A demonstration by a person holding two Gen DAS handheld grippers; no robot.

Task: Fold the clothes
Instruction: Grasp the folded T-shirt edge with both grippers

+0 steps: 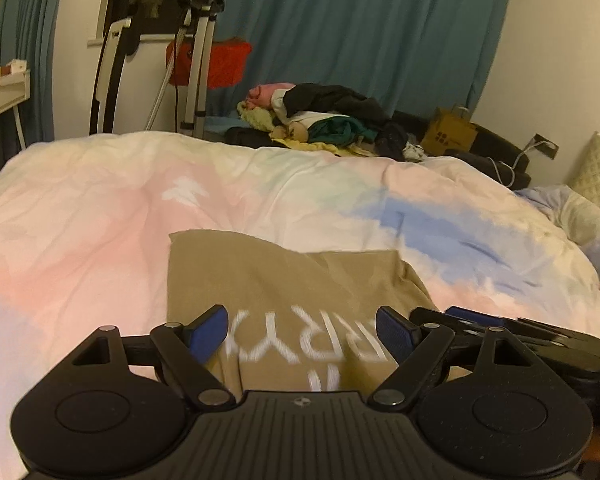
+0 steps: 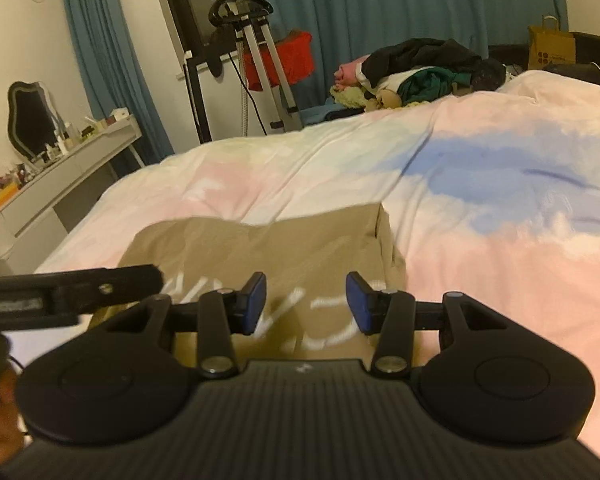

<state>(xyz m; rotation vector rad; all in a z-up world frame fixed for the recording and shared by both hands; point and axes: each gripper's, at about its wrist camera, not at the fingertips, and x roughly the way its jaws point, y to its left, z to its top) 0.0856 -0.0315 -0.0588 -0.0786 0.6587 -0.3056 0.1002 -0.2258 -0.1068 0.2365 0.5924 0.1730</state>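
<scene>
Pastel duvet (image 1: 100, 220) carries tan shirt (image 1: 260, 280); teal curtains (image 1: 360, 20) behind.

Tan white-lettered shirt (image 1: 284, 280) lies folded flat on the bed.

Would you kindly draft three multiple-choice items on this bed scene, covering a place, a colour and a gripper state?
1. Where does the tan shirt lie?
A. on the duvet
B. on the floor
C. on the dresser

2. What colour are the curtains?
A. red
B. teal blue
C. yellow

3. How do the left gripper and right gripper stand?
A. both shut on cloth
B. one shut
C. both open

Key: 1 A, the shirt rests flat on the pastel cover; 2 B, teal drapes hang behind the bed; 3 C, the jaws stand apart, holding nothing.
</scene>
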